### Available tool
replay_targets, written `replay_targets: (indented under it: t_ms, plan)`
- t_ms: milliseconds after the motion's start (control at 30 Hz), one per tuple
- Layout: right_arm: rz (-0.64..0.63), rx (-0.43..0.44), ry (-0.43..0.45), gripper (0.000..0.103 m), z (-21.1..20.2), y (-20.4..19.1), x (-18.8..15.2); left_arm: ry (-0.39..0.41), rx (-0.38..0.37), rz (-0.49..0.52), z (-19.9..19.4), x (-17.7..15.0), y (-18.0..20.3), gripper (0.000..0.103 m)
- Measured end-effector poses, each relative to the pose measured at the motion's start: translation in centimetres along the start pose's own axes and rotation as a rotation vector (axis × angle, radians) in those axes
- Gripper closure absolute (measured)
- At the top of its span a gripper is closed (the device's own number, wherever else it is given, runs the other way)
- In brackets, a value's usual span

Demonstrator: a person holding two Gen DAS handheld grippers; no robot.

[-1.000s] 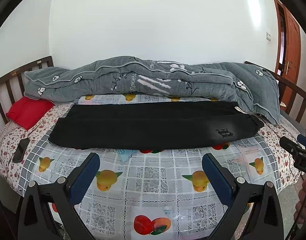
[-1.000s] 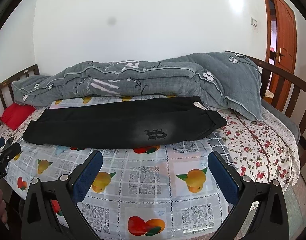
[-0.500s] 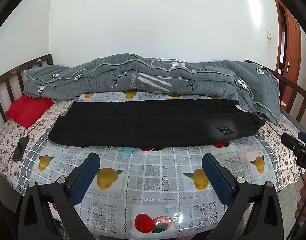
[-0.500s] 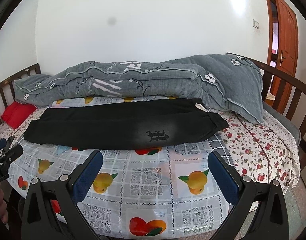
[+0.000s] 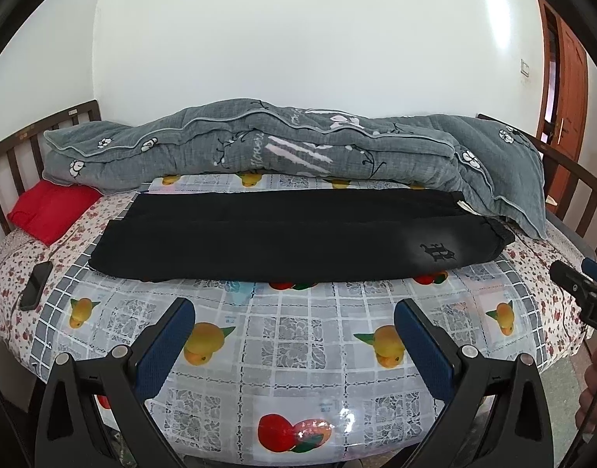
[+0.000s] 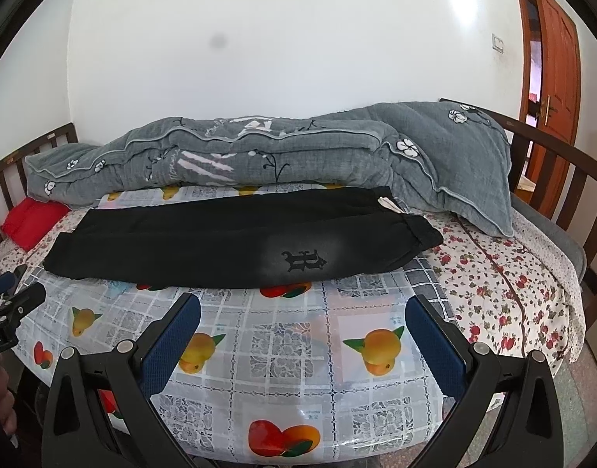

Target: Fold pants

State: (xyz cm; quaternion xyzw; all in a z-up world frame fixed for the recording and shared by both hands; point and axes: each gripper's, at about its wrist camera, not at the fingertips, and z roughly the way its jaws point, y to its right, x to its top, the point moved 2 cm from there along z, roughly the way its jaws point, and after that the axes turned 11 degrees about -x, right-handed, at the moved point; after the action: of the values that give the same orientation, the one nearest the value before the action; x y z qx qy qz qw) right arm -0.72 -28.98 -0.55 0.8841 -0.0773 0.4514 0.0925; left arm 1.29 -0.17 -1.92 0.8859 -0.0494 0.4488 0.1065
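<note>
Black pants lie flat across the middle of the bed, one leg stacked over the other lengthwise, waistband at my right, leg ends at my left. A dark emblem sits on a faded patch near the waist end; a small white tag pokes out at the waistband. The pants rest on a fruit-print plastic cloth with a grey grid, which covers the near and middle part of the bed. Behind the pants, touching their far edge at the right end, a long grey quilt with white flowers is bunched along the white wall. A red pillow sits at the left end of the bed, just below the quilt's left end. A black phone lies on the floral sheet at the left, near the leg ends but apart from them. A dark wooden rail runs round the bed sides. An orange-brown door is at far right. My left gripper hangs over the near edge of the cloth, blue pads spread wide, nothing between them, well short of the pants. My right gripper is the same: fingers wide apart, empty, over the cloth, not touching the pants. In the left view the right gripper's tip shows at the right edge, with part of my hand below it.
</note>
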Motion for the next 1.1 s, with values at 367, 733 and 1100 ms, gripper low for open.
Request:
replay_targets:
  t_ms: [367,733,1100]
  plan:
    - [0.012,0.032,0.004,0.000,-0.77,0.12,0.29,-0.008,-0.006,-0.018,0.01,-0.28,-0.64,0.000]
    - [0.009,0.032,-0.001,0.000,-0.71,0.09,0.17,-0.003,-0.007,-0.023,-0.34,-0.18,-0.70,0.000]
    - [0.003,0.034,0.002,0.000,-0.82,-0.08,0.01,-0.003,-0.008,-0.021,-0.33,-0.27,-0.71,0.000]
